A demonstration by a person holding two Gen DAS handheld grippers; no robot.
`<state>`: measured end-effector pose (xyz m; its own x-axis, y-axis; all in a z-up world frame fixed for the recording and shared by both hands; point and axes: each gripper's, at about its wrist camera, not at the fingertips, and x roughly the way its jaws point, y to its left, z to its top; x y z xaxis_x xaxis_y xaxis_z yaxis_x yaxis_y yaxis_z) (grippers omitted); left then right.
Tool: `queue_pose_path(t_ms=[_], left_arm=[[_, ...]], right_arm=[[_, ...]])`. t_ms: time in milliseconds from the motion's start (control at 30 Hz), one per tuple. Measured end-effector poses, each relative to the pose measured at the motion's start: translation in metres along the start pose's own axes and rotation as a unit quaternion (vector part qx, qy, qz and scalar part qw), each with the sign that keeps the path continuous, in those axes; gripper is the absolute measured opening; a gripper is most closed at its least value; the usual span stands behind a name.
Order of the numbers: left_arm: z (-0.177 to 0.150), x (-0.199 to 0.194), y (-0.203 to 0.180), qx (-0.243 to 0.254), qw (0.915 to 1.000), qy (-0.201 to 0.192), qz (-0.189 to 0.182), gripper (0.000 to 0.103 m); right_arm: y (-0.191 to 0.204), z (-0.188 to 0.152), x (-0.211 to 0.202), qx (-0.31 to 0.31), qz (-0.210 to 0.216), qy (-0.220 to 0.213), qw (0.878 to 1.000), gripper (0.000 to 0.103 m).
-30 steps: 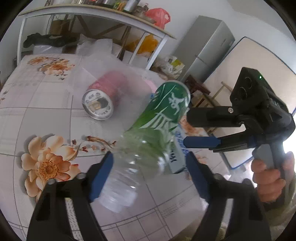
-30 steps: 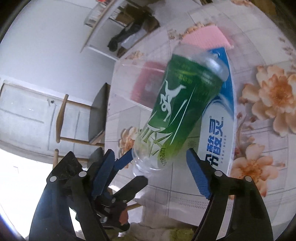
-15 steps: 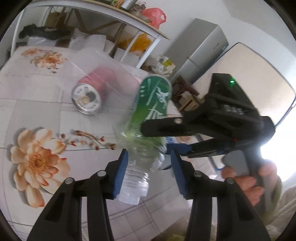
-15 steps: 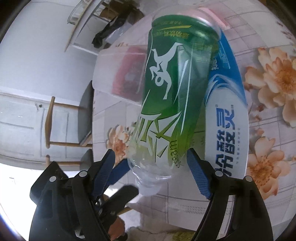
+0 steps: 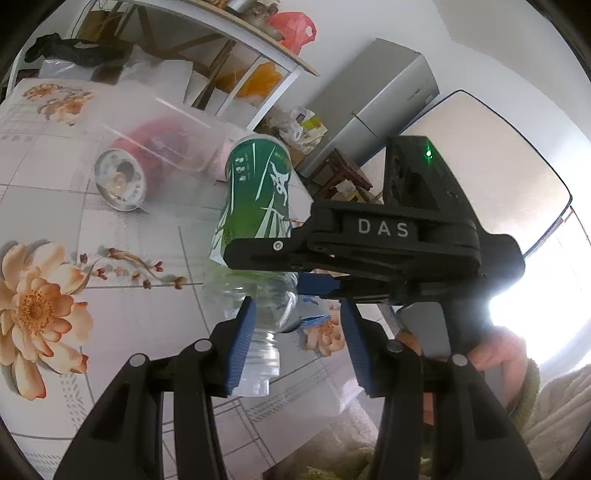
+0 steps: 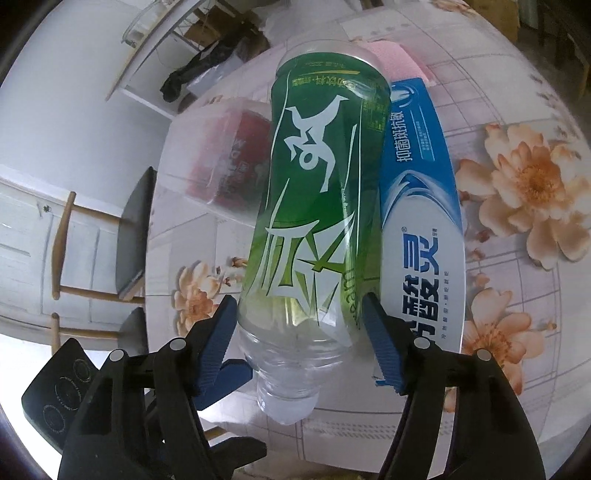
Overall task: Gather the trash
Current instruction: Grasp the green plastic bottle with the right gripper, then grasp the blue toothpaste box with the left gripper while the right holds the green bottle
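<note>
A: What is the bottle [image 6: 314, 206] looking like?

B: It is showing clear, thin plastic, ribbed near the neck, wrapped in a glossy green label with a white leaping figure and white angular lettering. It is hanging neck-down above the counter [image 5: 122, 317].

A: And the grips?

B: The right hand-held gripper [image 6: 299, 336] is closing, its blue ridged pads pressing the bottle's shoulder on both sides. The left hand-held gripper [image 5: 295, 347] is sitting half closed around the neck; one pad is touching it, while I cannot tell about the other.

A: What is lying around?

B: A blue-and-white toothpaste box [image 6: 421, 221] with Chinese characters is lying flat on the counter beside the bottle. A red can [image 5: 125, 173] is lying on its side under a cloudy plastic container [image 5: 177, 136]. The counter is wearing a glossy tile-print cover with peach flowers. Behind, a grey refrigerator [image 5: 373, 103] is standing by a white wall, beside a shelf [image 5: 236, 33] carrying bags. "DAS" is reading white on the right gripper's black body.
</note>
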<state>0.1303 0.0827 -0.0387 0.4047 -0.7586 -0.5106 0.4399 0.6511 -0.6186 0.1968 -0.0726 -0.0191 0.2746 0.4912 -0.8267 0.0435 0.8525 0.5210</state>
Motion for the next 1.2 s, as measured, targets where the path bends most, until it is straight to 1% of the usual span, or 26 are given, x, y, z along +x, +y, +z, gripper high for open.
queue_pose_path(t_ms=[67,100,233,333,400,500,667,733,833,933,1067,1200], left_arm=[[0.002,-0.003,-0.005,0.002,0.9999,-0.006,-0.009,0.046],[0.003,-0.004,-0.005,0.002,0.9999,-0.008,-0.015,0.046],[0.007,-0.010,-0.011,-0.008,0.9988,-0.014,-0.046,0.046],[0.010,-0.012,-0.014,-0.012,0.9978,-0.018,-0.062,0.046],[0.012,-0.010,-0.015,-0.014,0.9975,-0.018,-0.067,0.046],[0.014,-0.006,-0.013,-0.022,0.9977,-0.014,-0.063,0.046],[0.016,0.009,-0.006,-0.038,0.9985,0.000,-0.040,0.047],[0.017,0.016,-0.005,-0.042,0.9988,0.007,-0.026,0.050],[0.019,0.031,-0.005,-0.049,0.9986,0.019,-0.011,0.052],[0.019,0.037,-0.004,-0.047,0.9986,0.024,0.000,0.052],[0.018,0.041,-0.001,-0.050,0.9983,0.027,0.009,0.054],[0.018,0.043,0.002,-0.053,0.9980,0.028,0.021,0.055]], right_arm=[[-0.008,0.001,-0.007,0.009,0.023,0.002,1.000,0.065],[-0.013,0.001,-0.010,0.016,0.041,0.005,0.999,0.065],[-0.027,0.003,-0.022,0.036,0.093,0.012,0.995,0.065],[-0.042,0.003,-0.034,0.049,0.120,0.008,0.991,0.065],[-0.056,0.003,-0.045,0.057,0.129,0.002,0.990,0.065],[-0.073,0.002,-0.058,0.064,0.130,-0.006,0.989,0.065],[-0.104,-0.002,-0.079,0.084,0.126,-0.017,0.988,0.065],[-0.114,-0.003,-0.083,0.090,0.118,-0.023,0.989,0.065],[-0.128,-0.005,-0.085,0.094,0.108,-0.022,0.989,0.065],[-0.131,-0.005,-0.084,0.085,0.075,-0.023,0.993,0.065],[-0.131,-0.004,-0.077,0.072,0.062,-0.018,0.995,0.065],[-0.128,0.002,-0.067,0.048,0.034,-0.015,0.998,0.065]])
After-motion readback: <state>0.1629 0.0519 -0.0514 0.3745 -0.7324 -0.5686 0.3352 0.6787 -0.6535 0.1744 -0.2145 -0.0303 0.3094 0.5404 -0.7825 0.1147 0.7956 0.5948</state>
